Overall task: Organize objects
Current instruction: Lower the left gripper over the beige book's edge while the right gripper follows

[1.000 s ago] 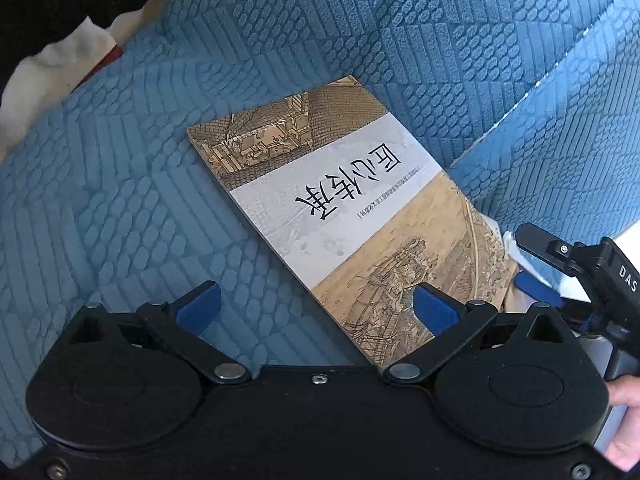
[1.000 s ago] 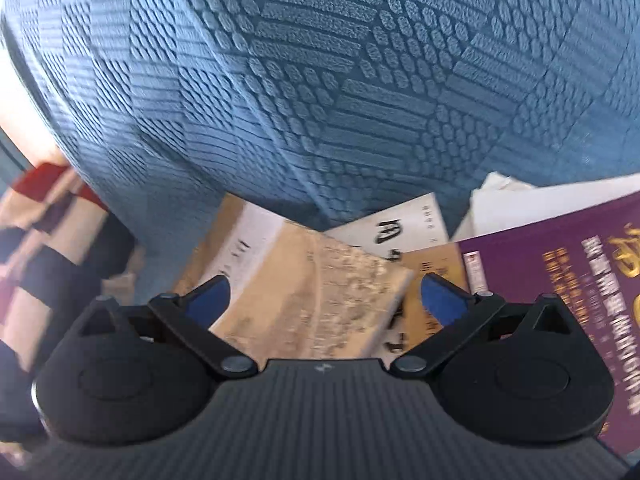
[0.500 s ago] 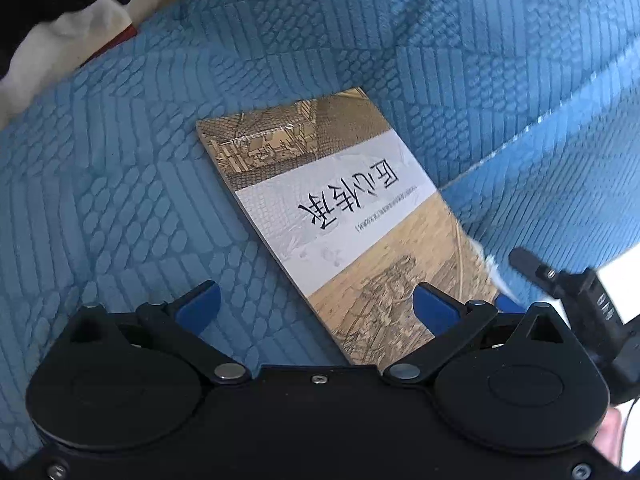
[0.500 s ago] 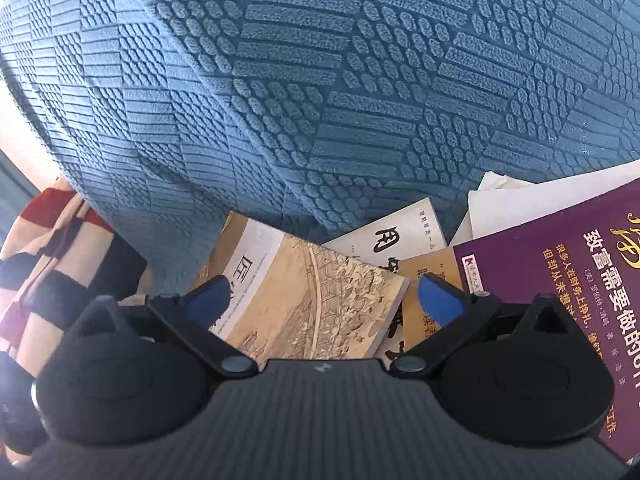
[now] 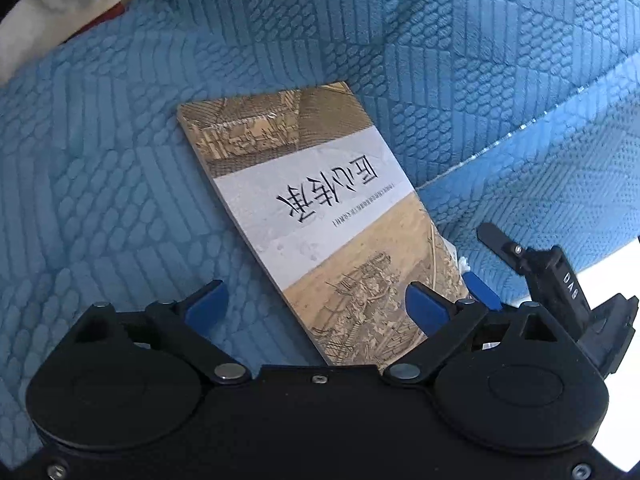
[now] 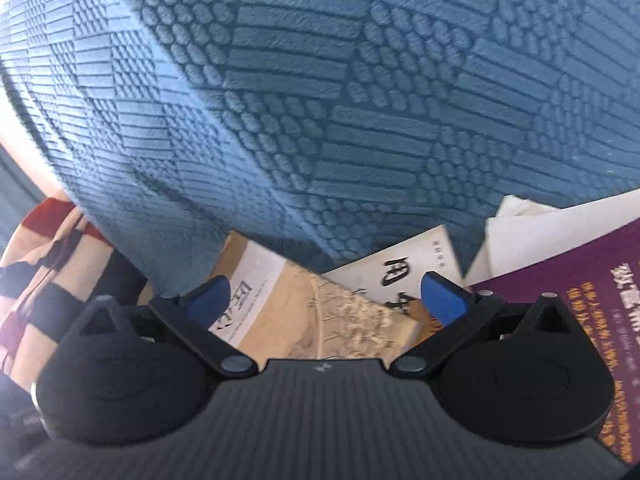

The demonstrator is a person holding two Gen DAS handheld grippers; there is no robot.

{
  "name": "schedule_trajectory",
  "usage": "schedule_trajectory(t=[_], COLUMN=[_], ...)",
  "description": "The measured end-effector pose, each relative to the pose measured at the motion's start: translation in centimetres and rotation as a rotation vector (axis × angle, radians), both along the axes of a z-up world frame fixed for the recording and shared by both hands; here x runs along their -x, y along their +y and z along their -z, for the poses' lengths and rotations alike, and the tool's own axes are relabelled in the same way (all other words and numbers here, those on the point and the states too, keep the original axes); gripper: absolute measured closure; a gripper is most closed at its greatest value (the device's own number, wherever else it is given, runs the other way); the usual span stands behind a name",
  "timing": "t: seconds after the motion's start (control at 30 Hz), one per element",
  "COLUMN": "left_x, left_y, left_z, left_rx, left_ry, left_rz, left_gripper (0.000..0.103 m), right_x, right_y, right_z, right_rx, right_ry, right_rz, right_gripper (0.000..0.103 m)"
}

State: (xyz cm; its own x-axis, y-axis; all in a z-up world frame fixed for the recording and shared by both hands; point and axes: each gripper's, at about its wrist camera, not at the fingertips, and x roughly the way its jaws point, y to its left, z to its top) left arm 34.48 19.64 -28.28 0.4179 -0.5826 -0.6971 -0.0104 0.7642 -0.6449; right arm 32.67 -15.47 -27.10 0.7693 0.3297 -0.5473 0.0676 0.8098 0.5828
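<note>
Books are not yet in order, as I judge. In the left view, the brown book [image 5: 316, 216] lies flat on the blue quilt [image 5: 120, 180], in the middle of the frame. The left hand-held gripper [image 5: 316, 306] has its fingers apart, holding nothing. In the right view, the right hand-held gripper [image 6: 326, 300] is also spread wide and empty. At lower right lie the purple book [image 6: 592, 304] and a white booklet [image 6: 404, 268], overlapping, not stacked. Gathering remains.

Right hand-held gripper [image 6: 324, 300] now nearer the tan book [image 6: 304, 312].
</note>
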Motion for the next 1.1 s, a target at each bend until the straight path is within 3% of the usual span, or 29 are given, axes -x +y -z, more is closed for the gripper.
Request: schedule_trajectory(t=[0.1, 0.23, 0.47, 0.53, 0.63, 0.7, 0.87, 0.97, 1.1], left_x=[0.2, 0.3, 0.2, 0.1, 0.2, 0.2, 0.2, 0.4, 0.2], left_y=[-0.4, -0.4, 0.3, 0.3, 0.0, -0.1, 0.3, 0.3, 0.9], left_z=[0.1, 0.2, 0.4, 0.4, 0.3, 0.3, 0.3, 0.2, 0.4], left_rx=[0.003, 0.009, 0.021, 0.019, 0.012, 0.010, 0.013, 0.012, 0.060], left_ry=[-0.008, -0.014, -0.013, -0.016, -0.025, -0.028, -0.028, -0.030, -0.002], left_rz=[0.019, 0.018, -0.017, -0.009, 0.003, 0.004, 0.009, 0.015, -0.014], left_gripper=[0.008, 0.007, 0.007, 0.007, 0.004, 0.003, 0.002, 0.001, 0.001], right_x=[-0.6, -0.7, -0.3, 0.0, 0.6, 0.8, 0.9, 1.6, 2.2], right_y=[0.0, 1.2, 0.5, 0.9, 3.7, 4.5, 2.2, 1.0, -0.1], right_z=[0.8, 0.5, 0.7, 0.2, -0.4, -0.7, -0.3, -0.3, 1.1], right_rx=[-0.129, -0.130, -0.226, -0.170, 0.041, 0.085, -0.179, -0.336, -0.655], right_ry=[0.052, 0.056, 0.080, 0.121, 0.149, 0.165, 0.210, 0.154, 0.084], right_rz=[-0.060, -0.179, -0.214, -0.214, -0.267, -0.272, -0.170, -0.153, -0.163], right_gripper=[0.000, 0.000, 0.000, 0.001, 0.000, 0.000, 0.000, 0.000, 0.000])
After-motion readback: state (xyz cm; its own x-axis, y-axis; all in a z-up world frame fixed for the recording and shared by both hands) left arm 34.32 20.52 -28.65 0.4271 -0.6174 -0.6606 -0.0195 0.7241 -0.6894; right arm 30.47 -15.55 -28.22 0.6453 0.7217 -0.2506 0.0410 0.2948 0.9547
